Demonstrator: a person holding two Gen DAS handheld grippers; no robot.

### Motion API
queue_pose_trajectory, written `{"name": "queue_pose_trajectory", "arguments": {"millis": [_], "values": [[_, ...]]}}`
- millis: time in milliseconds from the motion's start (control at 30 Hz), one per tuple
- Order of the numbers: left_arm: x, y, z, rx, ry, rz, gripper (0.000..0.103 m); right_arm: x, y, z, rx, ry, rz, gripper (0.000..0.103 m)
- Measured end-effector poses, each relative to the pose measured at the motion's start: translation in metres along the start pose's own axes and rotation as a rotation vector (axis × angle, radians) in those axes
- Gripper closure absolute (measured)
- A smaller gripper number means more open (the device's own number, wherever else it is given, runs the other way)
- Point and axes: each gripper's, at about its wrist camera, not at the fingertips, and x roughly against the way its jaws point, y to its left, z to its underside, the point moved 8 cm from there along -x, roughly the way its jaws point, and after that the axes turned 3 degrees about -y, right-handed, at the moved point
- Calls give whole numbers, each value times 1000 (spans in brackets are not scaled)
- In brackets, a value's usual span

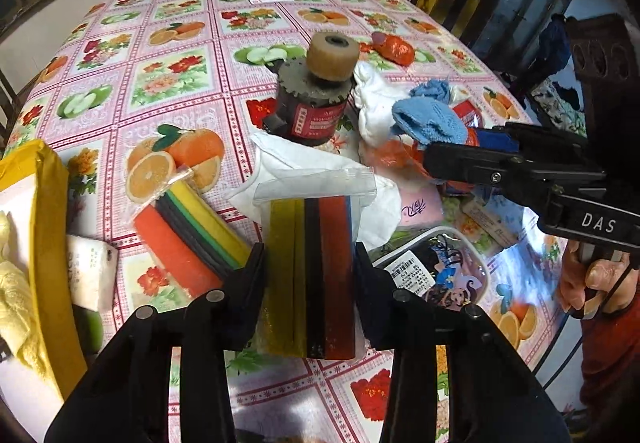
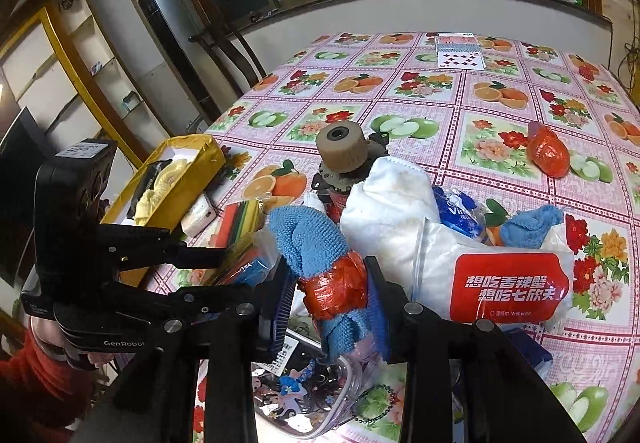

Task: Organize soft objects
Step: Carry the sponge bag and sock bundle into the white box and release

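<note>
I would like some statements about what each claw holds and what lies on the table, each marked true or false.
1. The left claw is shut on a bagged pack of coloured sponge strips. True.
2. The right claw is open and holds nothing. False: it grips a blue cloth wrapped in orange plastic.
3. Playing cards lie at the far side of the table. True.
4. The yellow box is empty. False: pale yellow soft material lies in it.
</note>
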Motion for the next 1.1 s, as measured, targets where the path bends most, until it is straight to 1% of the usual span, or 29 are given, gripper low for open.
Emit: {"name": "queue_pose_trajectory", "arguments": {"millis": [133, 333, 433, 533, 700, 800, 867, 900, 1000, 1100], "values": [[22, 10, -3, 34, -49, -2, 65, 3, 12, -7, 4, -12, -16, 68], [54, 42, 0, 82, -98, -46, 65, -7, 41, -15, 32, -7, -50, 68], [72, 70, 5, 114, -120, -96, 65, -15, 61, -20, 52, -4, -72, 68], [88, 105, 11, 172, -141, -160, 64, -27, 85, -28, 67, -3, -101, 68], [107, 161, 27, 263, -159, -232, 64, -55, 133, -46, 91, 12, -157, 68], [113, 193, 37, 324, -166, -279, 64, -80, 166, -58, 107, 29, -184, 68], [115, 210, 42, 365, -170, -305, 64, -96, 184, -65, 118, 33, -187, 68], [116, 220, 45, 381, -171, -333, 64, -106, 194, -68, 121, 42, -188, 68], [113, 240, 50, 412, -167, -391, 64, -135, 212, -72, 120, 61, -161, 68], [109, 255, 55, 441, -162, -398, 64, -162, 223, -71, 119, 86, -126, 68]]}}
